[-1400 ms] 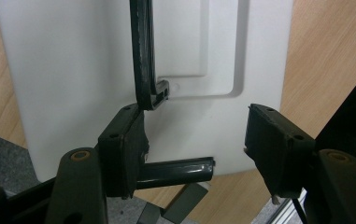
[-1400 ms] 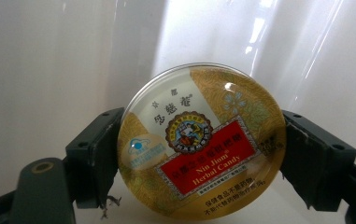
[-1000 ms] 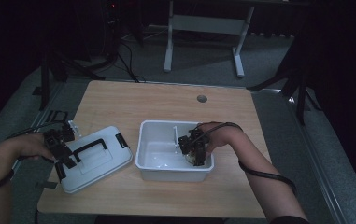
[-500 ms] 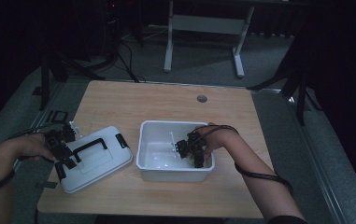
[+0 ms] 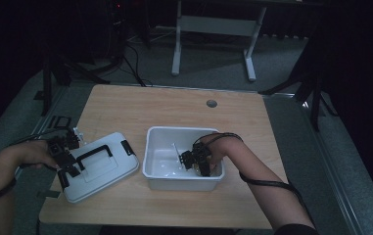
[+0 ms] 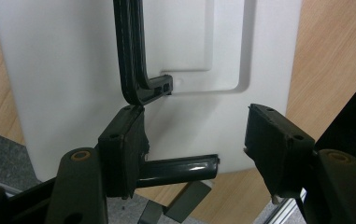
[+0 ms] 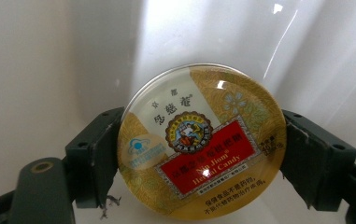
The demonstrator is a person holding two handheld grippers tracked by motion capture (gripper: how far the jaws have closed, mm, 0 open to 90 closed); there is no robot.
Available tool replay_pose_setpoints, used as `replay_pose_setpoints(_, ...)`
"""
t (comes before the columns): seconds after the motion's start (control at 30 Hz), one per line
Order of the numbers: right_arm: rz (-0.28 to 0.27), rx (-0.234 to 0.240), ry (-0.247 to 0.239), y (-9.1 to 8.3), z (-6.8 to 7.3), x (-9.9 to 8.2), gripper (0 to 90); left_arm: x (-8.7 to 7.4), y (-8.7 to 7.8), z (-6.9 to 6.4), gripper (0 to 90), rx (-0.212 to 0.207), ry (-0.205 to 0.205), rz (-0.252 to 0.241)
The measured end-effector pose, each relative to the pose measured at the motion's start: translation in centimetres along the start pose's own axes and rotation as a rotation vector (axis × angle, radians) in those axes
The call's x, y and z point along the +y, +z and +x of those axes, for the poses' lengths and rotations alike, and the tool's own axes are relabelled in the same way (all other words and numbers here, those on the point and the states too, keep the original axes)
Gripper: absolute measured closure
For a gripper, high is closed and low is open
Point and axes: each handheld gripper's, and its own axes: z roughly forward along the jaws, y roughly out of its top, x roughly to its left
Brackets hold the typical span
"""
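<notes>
Clamping the round candy tin (image 7: 202,142) edge to edge in the right hand-held gripper (image 5: 198,160), hanging low inside the white bin (image 5: 157,175), bin floor directly beneath; left hand-held gripper (image 5: 65,164) resting apart over the lid (image 5: 103,166).

tin (image 7: 202,142) bottom cropped by frame edge | small print unreadable | lid (image 6: 73,84) cut off on three sides

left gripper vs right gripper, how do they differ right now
The right gripper is clamped on a round candy tin inside the white bin; the left gripper stands open, gripping nothing. The left gripper hovers over the bin's lid, lying flat on the table. Both have black jaws.
</notes>
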Motion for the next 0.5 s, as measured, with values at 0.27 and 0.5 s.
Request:
replay_pose_setpoints(0.27,-0.048,0.000,0.007,-0.9,0.0,-0.1,18.2,0.1,-0.1,-0.1,37.6,0.002,0.000,0.001)
replay_pose_setpoints(0.5,-0.076,-0.019,0.022,-2.3,-0.1,-0.4,13.7,0.0,-0.2,-0.2,37.6,0.004,0.002,-0.002)
